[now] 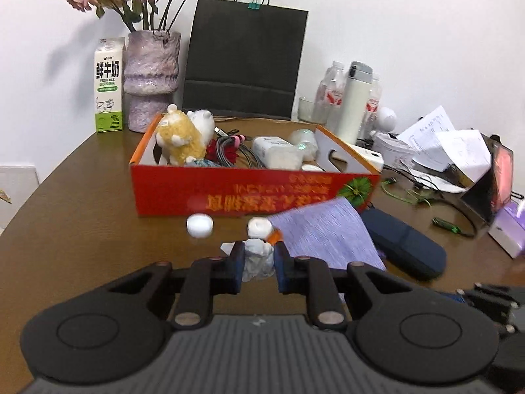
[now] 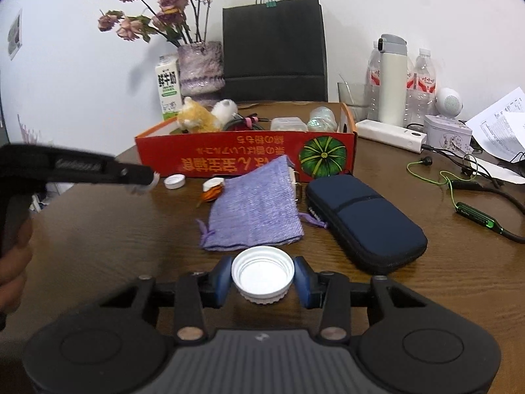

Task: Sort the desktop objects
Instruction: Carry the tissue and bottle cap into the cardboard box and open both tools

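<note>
Left tool (image 1: 259, 267) pinching a paper wad (image 1: 258, 261), right tool (image 2: 262, 277) gripping a cap (image 2: 262, 274); I'd lift both clear over the box (image 2: 246, 157) rim before letting go.

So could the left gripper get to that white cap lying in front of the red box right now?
Probably not yet. The left gripper is already shut on a crumpled white wad, so its fingers are full. Otherwise the way looks free: bare table lies between it and the white cap.

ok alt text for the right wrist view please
The right hand-held gripper grips a white plastic bottle cap, open side up, above a brown wooden table. Beyond lie a purple knitted pouch, a navy zipped case and a red cardboard box.
</note>
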`<action>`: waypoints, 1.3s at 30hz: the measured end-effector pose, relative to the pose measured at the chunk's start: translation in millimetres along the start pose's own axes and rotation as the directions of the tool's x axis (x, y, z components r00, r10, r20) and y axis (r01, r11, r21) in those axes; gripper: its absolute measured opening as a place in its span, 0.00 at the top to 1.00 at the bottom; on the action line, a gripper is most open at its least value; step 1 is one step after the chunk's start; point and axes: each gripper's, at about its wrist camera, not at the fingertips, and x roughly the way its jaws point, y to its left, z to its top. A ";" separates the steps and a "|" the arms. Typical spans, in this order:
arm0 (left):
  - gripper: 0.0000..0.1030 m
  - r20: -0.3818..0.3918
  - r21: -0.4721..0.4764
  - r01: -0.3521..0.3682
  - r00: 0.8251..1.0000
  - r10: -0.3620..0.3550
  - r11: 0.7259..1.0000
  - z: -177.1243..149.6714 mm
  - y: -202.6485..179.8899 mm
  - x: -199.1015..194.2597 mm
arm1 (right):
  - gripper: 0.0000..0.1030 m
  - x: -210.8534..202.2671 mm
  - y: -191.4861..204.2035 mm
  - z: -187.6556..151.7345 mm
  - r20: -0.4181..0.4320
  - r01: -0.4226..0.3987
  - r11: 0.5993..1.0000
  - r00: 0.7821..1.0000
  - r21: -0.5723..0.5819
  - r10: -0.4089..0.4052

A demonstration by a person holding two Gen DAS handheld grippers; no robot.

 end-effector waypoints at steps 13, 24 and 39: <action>0.81 -0.004 0.029 -0.029 1.000 0.029 0.999 -69.3 -26.1 -77.2 | 0.62 -78.4 20.1 -39.5 0.043 0.025 0.997 0.999 -0.067 -0.022; 0.80 0.047 0.027 0.006 0.999 -0.007 1.000 -84.8 -34.4 -114.7 | 0.62 -124.6 27.1 -57.7 0.098 0.016 0.998 0.995 -0.052 -0.011; 0.80 0.135 0.026 0.011 0.991 -0.014 1.000 46.3 -15.2 -14.8 | 0.62 -54.6 -22.2 63.3 0.187 0.034 0.999 0.982 -0.030 -0.028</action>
